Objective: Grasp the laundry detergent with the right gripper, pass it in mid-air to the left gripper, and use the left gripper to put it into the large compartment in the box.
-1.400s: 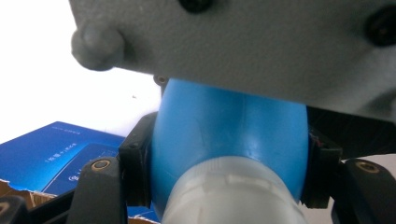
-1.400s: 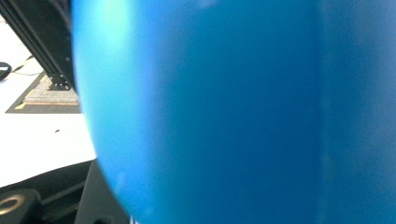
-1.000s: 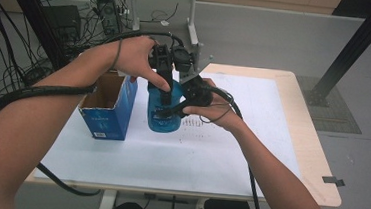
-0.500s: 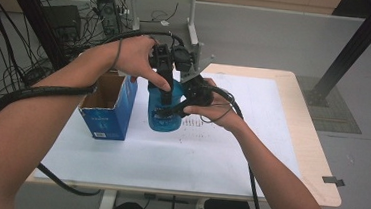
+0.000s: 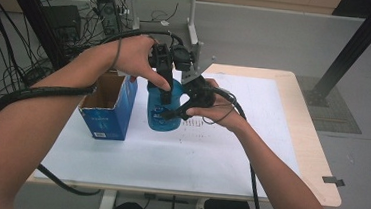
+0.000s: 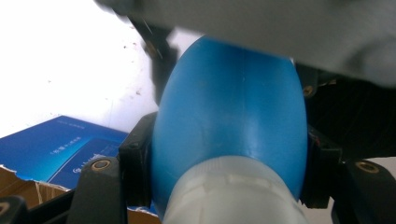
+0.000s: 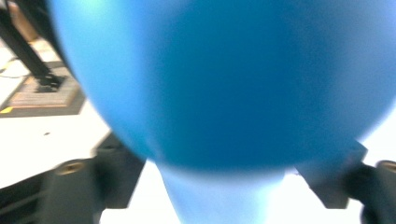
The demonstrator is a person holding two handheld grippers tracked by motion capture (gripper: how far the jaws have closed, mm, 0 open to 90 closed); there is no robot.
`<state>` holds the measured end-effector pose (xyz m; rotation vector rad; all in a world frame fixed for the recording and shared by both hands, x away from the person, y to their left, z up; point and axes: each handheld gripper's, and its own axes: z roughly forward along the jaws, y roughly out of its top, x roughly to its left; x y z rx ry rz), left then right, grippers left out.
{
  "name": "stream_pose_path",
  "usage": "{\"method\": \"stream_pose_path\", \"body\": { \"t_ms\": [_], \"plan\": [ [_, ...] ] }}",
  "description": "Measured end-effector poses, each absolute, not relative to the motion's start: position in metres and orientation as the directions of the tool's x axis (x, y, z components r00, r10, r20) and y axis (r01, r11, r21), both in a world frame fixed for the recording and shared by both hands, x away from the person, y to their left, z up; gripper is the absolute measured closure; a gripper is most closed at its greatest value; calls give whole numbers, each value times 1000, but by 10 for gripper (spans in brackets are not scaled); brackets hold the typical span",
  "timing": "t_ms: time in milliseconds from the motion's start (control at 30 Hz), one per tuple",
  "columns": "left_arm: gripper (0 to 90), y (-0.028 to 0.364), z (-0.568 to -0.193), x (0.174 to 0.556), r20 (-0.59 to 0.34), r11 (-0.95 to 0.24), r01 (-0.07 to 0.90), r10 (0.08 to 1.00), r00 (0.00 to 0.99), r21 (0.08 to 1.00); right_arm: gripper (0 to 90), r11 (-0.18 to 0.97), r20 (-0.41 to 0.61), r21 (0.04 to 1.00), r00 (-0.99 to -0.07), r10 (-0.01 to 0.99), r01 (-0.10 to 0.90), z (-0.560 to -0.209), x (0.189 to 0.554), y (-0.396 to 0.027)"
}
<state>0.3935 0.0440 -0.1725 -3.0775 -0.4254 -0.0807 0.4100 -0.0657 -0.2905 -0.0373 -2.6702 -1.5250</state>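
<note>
From the high view, a blue bottle (image 5: 163, 110) stands upright on the white table (image 5: 169, 158), just right of an open cardboard box (image 5: 108, 109) and toward the far left of the sheet. The left gripper (image 5: 165, 80) comes down on the bottle's top from above, while the right gripper (image 5: 180, 111) meets its lower right side. In the left gripper view, the two black jaws press on either side of the bottle (image 6: 229, 116) at its shoulder, just above the white cap (image 6: 233, 196), with the box (image 6: 60, 149) lying off to the left. In the right gripper view, the bottle (image 7: 224, 79) bulges between the jaws, which have just been opening; the pads appear to stand off its sides (the blur makes this hard to confirm). The bottle looks like smooth, rounded plastic, probably light and a little slippery, with walls that may give if squeezed; the stiffer shoulder and neck near the cap seem the safest place to hold.
</note>
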Motion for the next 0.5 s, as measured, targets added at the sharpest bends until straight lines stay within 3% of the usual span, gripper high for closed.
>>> {"method": "stream_pose_path", "body": {
  "t_ms": [233,500],
  "plan": [
    [368,46,-171,397,57,-952,306,304,951,-28,63,544,84,831,-993,81,115,-290,411,-86],
    [367,50,-163,400,63,-930,367,365,929,-29,35,635,69,752,-980,187,174,-287,408,-117]
  ]
}}
